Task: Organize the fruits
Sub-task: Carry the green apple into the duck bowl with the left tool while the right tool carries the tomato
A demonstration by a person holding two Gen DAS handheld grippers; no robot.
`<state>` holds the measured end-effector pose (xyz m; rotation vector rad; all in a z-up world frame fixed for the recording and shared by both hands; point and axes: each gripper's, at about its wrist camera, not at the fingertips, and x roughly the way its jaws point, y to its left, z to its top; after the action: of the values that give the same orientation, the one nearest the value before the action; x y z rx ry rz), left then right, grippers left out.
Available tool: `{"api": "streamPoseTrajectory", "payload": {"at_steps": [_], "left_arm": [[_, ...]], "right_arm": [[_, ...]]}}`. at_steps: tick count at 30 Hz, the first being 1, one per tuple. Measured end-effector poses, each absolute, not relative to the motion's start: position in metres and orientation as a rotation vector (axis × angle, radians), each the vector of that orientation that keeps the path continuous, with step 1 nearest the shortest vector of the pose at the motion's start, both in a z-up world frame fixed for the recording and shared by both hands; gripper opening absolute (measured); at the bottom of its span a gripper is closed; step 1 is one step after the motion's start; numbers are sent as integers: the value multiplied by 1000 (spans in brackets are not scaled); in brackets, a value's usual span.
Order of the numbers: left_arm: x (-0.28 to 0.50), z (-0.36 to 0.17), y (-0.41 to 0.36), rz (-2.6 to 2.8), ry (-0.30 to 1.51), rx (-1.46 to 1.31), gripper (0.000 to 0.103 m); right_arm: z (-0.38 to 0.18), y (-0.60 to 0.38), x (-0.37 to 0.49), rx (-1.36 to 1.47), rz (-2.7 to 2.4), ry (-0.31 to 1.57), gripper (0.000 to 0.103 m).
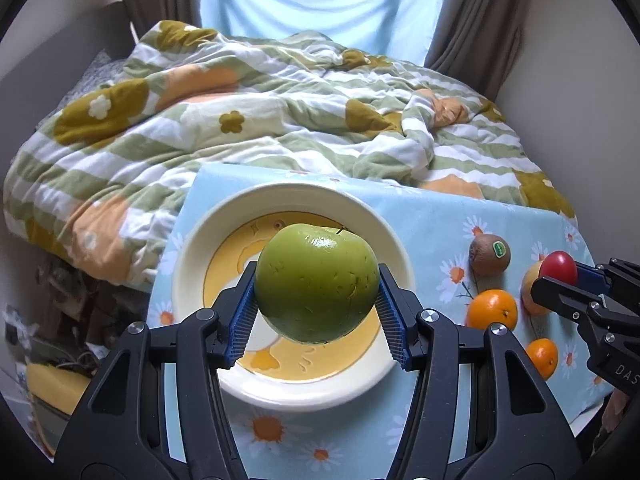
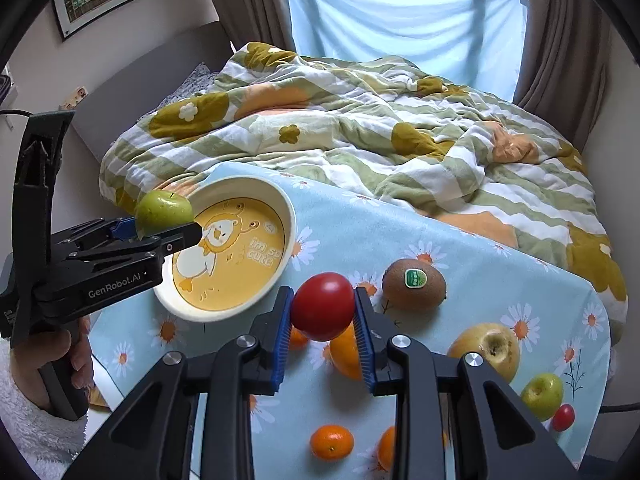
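My left gripper [image 1: 317,292] is shut on a green apple [image 1: 317,282] and holds it above the cream bowl [image 1: 200,240] with a yellow duck picture; both show in the right wrist view, the apple [image 2: 162,210] over the bowl's [image 2: 290,216] left rim. My right gripper [image 2: 322,320] is shut on a red tomato [image 2: 323,306], held above the blue daisy cloth [image 2: 400,220]. It shows at the right edge of the left wrist view [image 1: 560,270]. A kiwi [image 2: 414,285], a yellow pear [image 2: 486,346], oranges [image 2: 332,442] [image 2: 345,354], a small green apple [image 2: 542,396] and a small red tomato [image 2: 563,417] lie on the cloth.
A rumpled green, white and orange quilt [image 2: 360,120] covers the bed behind the cloth. Curtains [image 2: 560,40] and a blue-covered window stand at the back. The cloth's right edge [image 2: 600,320] drops off near the fruit.
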<state>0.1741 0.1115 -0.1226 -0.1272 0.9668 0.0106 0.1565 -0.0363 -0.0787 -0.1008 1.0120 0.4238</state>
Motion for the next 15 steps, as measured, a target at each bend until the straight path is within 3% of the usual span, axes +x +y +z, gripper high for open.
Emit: {"api": "streamPoseTrajectory", "payload": {"at_steps": [15], "left_arm": [[232,-170,145,-114,1058,-29,61]], "right_arm": [[-96,4,195,-31,281,1059,27]]}}
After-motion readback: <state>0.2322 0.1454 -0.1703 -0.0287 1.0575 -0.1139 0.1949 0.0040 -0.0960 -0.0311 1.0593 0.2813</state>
